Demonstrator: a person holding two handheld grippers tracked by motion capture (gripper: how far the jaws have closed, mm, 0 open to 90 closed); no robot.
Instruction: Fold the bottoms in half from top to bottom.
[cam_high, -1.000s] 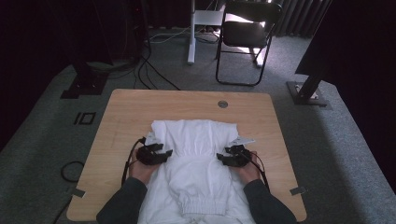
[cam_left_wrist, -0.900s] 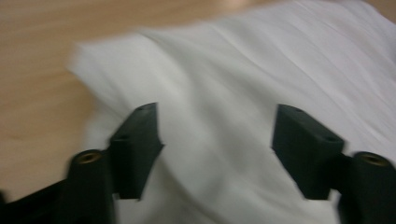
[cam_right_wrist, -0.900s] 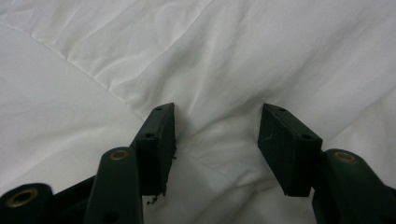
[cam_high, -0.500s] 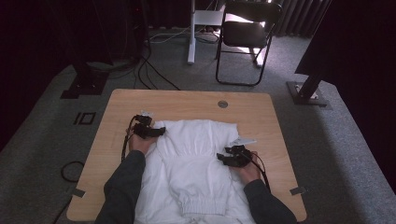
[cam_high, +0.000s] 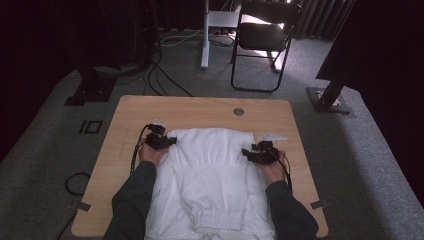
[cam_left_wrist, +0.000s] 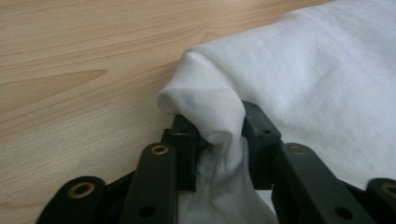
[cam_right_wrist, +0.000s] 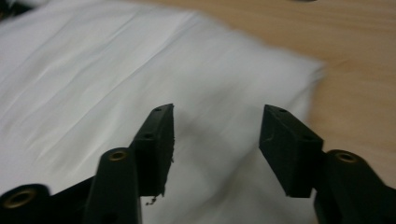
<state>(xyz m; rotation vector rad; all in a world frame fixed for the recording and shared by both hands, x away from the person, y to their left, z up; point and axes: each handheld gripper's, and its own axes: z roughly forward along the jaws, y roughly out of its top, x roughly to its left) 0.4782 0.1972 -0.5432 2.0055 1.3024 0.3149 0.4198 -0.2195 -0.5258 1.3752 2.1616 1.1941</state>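
Garment: a white sweatshirt (cam_high: 210, 175) lies spread on the wooden table (cam_high: 200, 107), its ribbed hem toward the near edge, its far fold about midway across the tabletop.
Left gripper: the left gripper (cam_left_wrist: 218, 140) is at the garment's far-left corner, and here's the grip, jaws pressed together on a bunched fold of white cloth that bulges out above them.
Left gripper, from above: in the high view the left gripper (cam_high: 159, 140) sits right at that corner, with bare wood just to the left of it.
Right gripper: the right gripper (cam_right_wrist: 217, 140) is spread wide, jaws apart over the cloth with nothing between them; the view is blurred, so I cannot tell if the tips touch the fabric.
Right gripper, from above: the right gripper (cam_high: 260, 152) hovers at the garment's right edge, a little nearer the person than the left one.
Handling: my read is soft, light, floppy knit; it crumples in the jaws and will drape and drag rather than hold shape.
Where to grab: corners and folded edges look best, where layers stack into a ridge the jaws can bite; flat middle cloth would likely slip out.
Risk: lifting by one corner alone could skew or undo the fold, I'd judge.
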